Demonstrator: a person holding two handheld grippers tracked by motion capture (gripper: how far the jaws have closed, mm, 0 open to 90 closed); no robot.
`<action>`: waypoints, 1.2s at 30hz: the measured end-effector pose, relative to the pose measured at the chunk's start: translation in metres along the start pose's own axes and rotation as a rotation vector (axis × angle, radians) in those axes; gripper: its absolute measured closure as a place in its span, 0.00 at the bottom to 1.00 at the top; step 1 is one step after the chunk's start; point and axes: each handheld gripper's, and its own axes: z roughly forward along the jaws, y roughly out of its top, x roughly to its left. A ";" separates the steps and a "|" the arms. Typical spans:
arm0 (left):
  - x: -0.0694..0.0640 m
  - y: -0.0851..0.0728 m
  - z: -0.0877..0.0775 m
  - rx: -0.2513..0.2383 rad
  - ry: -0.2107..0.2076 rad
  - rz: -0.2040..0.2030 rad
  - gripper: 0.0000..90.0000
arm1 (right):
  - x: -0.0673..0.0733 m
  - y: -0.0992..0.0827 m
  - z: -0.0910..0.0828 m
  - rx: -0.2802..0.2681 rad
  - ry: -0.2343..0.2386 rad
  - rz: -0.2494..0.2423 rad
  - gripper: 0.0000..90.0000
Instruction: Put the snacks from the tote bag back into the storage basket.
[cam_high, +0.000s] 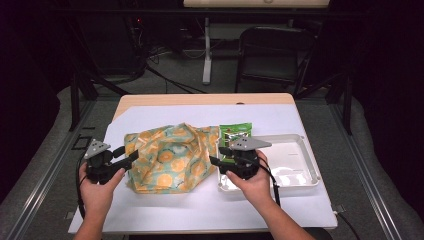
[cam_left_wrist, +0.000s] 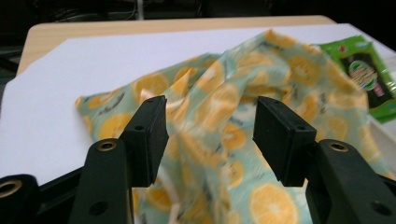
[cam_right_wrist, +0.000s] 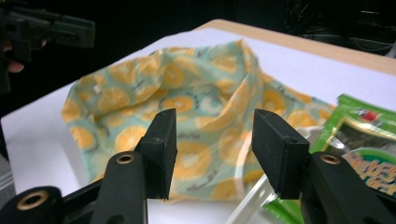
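Lying crumpled in the middle of the white-covered counter (cam_high: 200, 210) is a thin cloth (cam_high: 172, 157) printed with orange citrus slices on a pale mint-green ground, puckered into soft folds with a ridge rising toward its far edge. Its right edge sits right against a clear plastic tray (cam_high: 295, 165), and a green snack packet (cam_high: 236, 132) rests at the tray's near-left corner, partly over its rim. The left gripper (cam_high: 131, 157) hovers at the cloth's left edge, its fingers spread apart with cloth in view between them, though the pads do not press on it. The right gripper (cam_high: 216, 156) comes in from the tray side, fingers likewise standing open and facing the cloth's right edge, gripping nothing.
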 end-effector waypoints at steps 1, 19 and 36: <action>0.002 -0.004 0.000 0.005 0.002 -0.005 0.49 | 0.002 -0.003 0.000 0.011 0.003 -0.009 0.57; 0.007 -0.033 0.015 0.021 -0.027 -0.015 0.48 | 0.024 -0.060 0.019 0.111 0.042 -0.044 0.59; 0.012 -0.043 0.021 0.038 -0.043 -0.050 0.48 | 0.037 -0.078 0.034 0.168 0.088 -0.066 0.59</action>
